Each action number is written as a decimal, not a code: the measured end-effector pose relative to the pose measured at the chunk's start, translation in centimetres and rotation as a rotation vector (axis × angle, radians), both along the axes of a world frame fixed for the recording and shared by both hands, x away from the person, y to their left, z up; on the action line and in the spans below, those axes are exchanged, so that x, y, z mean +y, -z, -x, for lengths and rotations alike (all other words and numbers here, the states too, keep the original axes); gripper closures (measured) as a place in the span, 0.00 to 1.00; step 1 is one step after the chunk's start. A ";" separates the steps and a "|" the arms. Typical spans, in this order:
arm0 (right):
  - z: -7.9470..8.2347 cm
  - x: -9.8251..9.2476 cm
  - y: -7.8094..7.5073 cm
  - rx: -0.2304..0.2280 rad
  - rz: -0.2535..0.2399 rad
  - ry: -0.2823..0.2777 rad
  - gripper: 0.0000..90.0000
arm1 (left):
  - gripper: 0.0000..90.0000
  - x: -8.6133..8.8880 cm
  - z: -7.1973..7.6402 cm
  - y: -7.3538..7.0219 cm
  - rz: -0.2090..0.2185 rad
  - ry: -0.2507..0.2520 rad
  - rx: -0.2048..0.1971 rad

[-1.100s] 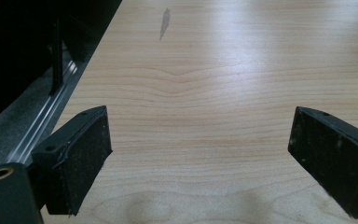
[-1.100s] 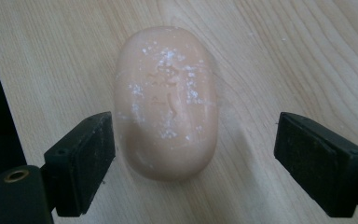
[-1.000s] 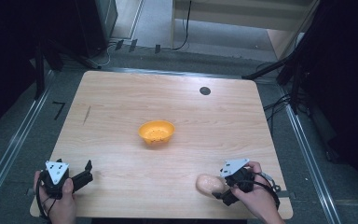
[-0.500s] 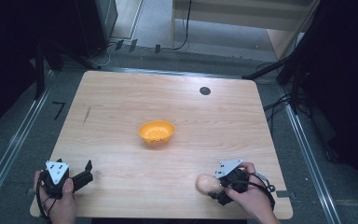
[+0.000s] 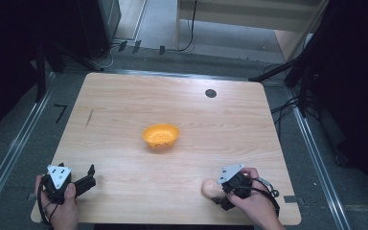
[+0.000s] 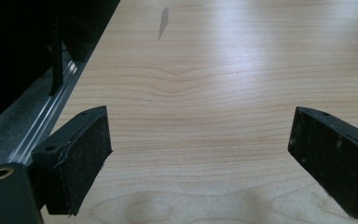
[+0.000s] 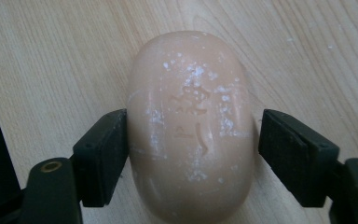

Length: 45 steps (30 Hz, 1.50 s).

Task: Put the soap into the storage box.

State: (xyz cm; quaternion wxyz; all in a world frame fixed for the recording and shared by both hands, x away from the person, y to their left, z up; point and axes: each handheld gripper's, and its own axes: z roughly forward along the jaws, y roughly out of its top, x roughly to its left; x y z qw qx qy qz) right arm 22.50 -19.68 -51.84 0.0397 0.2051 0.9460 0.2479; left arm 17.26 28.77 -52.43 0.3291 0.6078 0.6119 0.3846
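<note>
1. Finish closing right gripper [image 7: 193, 144] on the soap bar [image 7: 191, 126] at the near right table [image 5: 124, 110] edge; jaws just narrowing, left pad touching, right pad a hair off.
2. Keep left gripper [image 6: 200, 154] parked near left, jaws wide, empty.
3. Lift level toward the orange bowl [image 5: 161, 135], farther off at centre.

Lab recording station: bare wooden table [image 5: 124, 110], floor rails [image 5: 14, 153], loose cables [image 5: 287, 108], dark surroundings.

In the high view, the right gripper [image 5: 219, 194] hides the near end of the pale peach oval soap bar [image 5: 210, 189], its embossed mark too small to read.
</note>
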 end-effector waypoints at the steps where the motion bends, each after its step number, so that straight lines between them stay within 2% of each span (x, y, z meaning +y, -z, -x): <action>1: 0.0 0.0 0.0 0.003 0.002 0.002 0.31 | 0.07 0.0 0.0 0.0 -0.001 0.001 0.000; 13: -0.1 0.3 0.1 -0.006 0.020 -0.008 0.37 | 0.07 0.0 0.0 0.0 0.001 0.001 0.000; 22: -0.3 0.6 -0.2 -0.016 0.055 -0.052 0.37 | 0.07 0.0 0.0 0.0 0.003 0.003 0.001; 45: -2.0 1.1 -2.4 -0.038 0.038 -0.125 0.37 | 0.07 0.1 0.0 0.0 0.006 0.005 0.001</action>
